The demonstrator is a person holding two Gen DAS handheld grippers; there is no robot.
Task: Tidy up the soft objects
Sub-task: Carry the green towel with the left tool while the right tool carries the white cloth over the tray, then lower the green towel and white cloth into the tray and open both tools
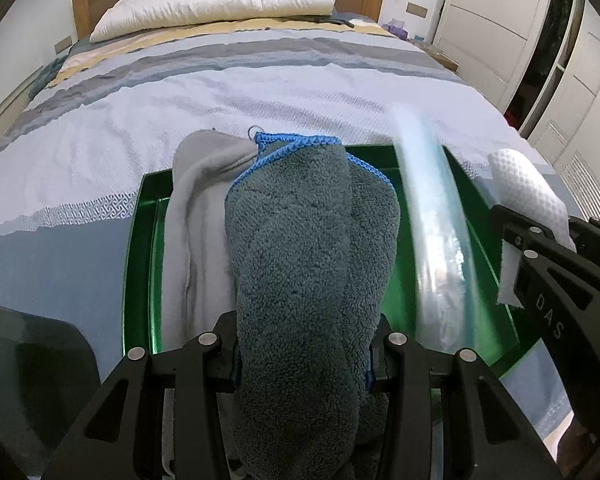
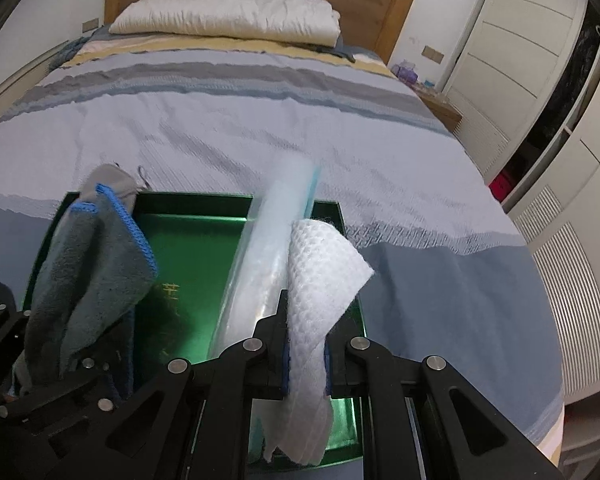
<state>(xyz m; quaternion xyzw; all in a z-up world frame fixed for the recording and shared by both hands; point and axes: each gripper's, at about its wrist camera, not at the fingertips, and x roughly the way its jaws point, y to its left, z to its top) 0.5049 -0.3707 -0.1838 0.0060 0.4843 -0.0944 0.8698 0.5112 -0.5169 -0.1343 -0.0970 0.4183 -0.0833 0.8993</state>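
Observation:
My left gripper (image 1: 300, 348) is shut on a dark grey fluffy towel (image 1: 296, 240) with blue stitched edging, held above a green tray (image 1: 140, 240) on the bed. A light grey cloth (image 1: 196, 208) hangs against the towel's left side. In the right wrist view the same towel (image 2: 88, 264) and left gripper (image 2: 60, 360) show at lower left. My right gripper (image 2: 306, 356) is shut on a white waffle-textured cloth (image 2: 320, 264) over the tray's (image 2: 188, 264) right part. A clear pale-blue plastic packet (image 2: 260, 256) stands against that cloth; whether the pads pinch it too I cannot tell.
The tray lies on a striped blue, grey and white bedspread (image 2: 260, 128). A white pillow (image 2: 228, 12) rests against the wooden headboard (image 2: 396, 4). White wardrobe doors (image 2: 512, 40) line the right side, with a small nightstand (image 2: 440, 108) beside the bed.

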